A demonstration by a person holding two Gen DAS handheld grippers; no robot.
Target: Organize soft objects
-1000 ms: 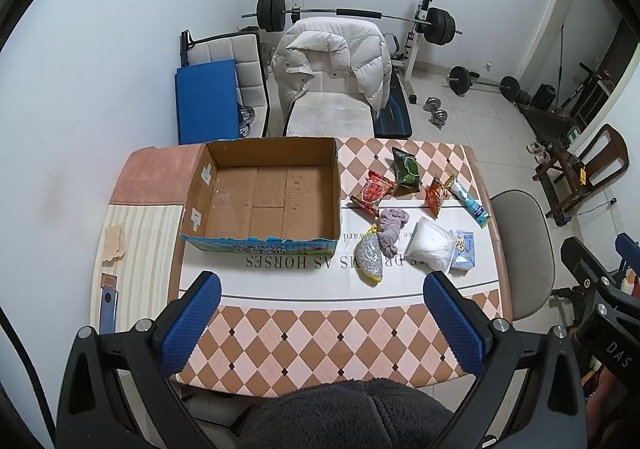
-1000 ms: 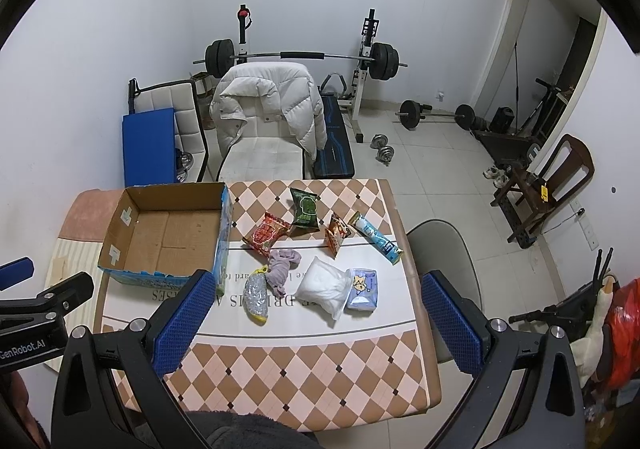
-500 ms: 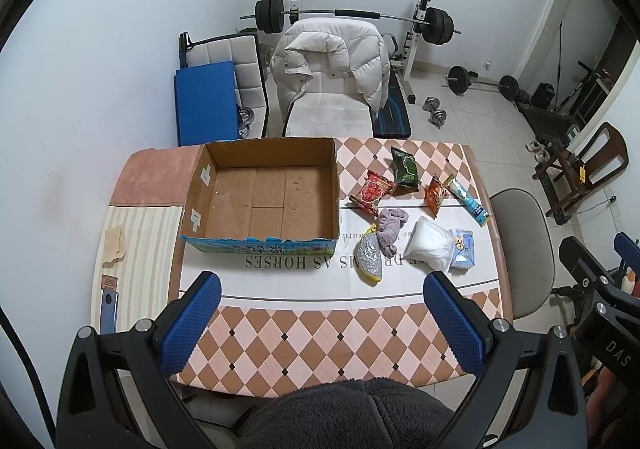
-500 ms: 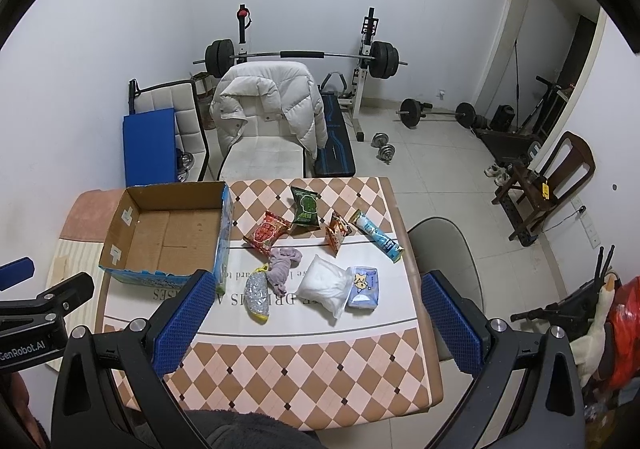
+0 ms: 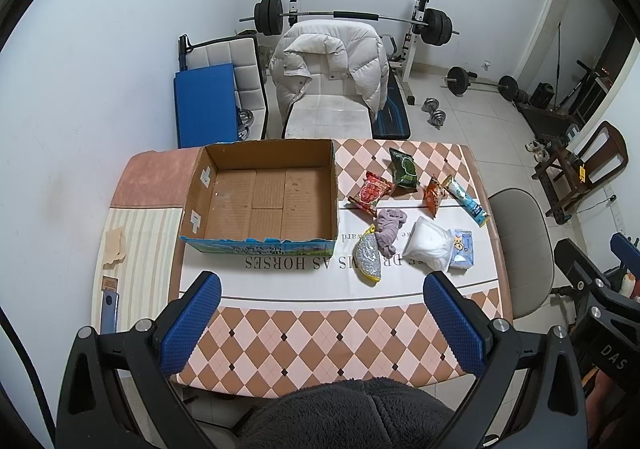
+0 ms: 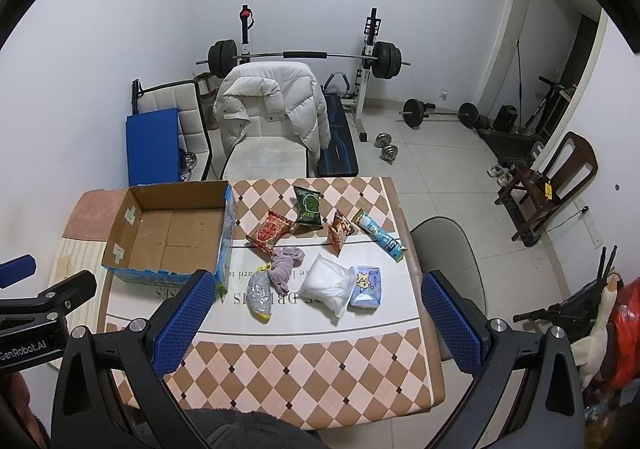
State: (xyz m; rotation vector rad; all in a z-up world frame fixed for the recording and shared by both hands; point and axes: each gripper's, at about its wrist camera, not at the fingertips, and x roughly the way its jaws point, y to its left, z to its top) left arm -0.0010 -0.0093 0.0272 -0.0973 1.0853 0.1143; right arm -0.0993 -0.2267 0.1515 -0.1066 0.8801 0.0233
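Observation:
An open, empty cardboard box [image 5: 264,201] [image 6: 168,233] sits on the left of the checkered table [image 5: 340,333]. To its right lie soft items: a red snack bag [image 5: 372,193] [image 6: 270,231], a green bag [image 5: 404,169], an orange bag [image 5: 434,195], a blue tube pack [image 5: 466,201], a mauve cloth [image 5: 388,229] [image 6: 286,263], a silver mesh pouch [image 5: 368,259], a white bag [image 5: 428,245] [image 6: 326,283] and a tissue pack [image 5: 462,251]. My left gripper [image 5: 320,321] and right gripper [image 6: 312,317] are open and empty, high above the table's near edge.
A chair with a white puffer jacket [image 5: 332,61] stands behind the table. A grey chair [image 5: 524,241] is at the right side. A barbell rack [image 5: 352,15], dumbbells and a wooden chair [image 6: 552,185] are farther off. A striped mat [image 5: 132,245] lies left of the table.
Both views have shifted only slightly. Nothing on the table has moved, and both grippers stay open.

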